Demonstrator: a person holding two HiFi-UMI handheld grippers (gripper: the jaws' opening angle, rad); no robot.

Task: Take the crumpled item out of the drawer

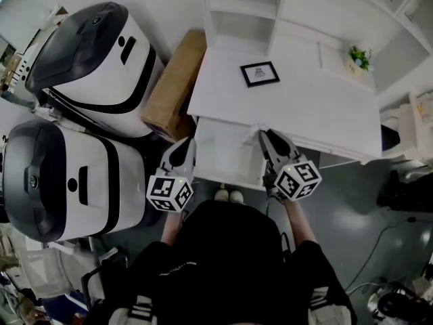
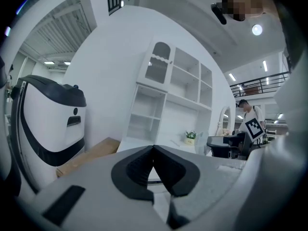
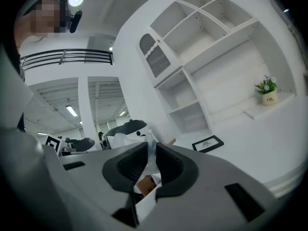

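The right gripper (image 1: pixel 265 135), at the right side of the open white drawer (image 1: pixel 220 156), has its jaws clamped on crumpled white paper (image 3: pixel 150 141). The left gripper (image 1: pixel 189 142), at the drawer's left edge, has its jaws together with nothing between them.

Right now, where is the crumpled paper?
The crumpled paper is pinched in the right gripper, over the right end of the open drawer, mid head view.

picture frame (image 1: pixel 260 74) is set on desk (image 1: pixel 318 110) | plant (image 1: pixel 359 57) is placed behind-right | cardboard box (image 1: pixel 174 87) is laid leftward | drawer (image 1: pixel 223 153) is hung in front
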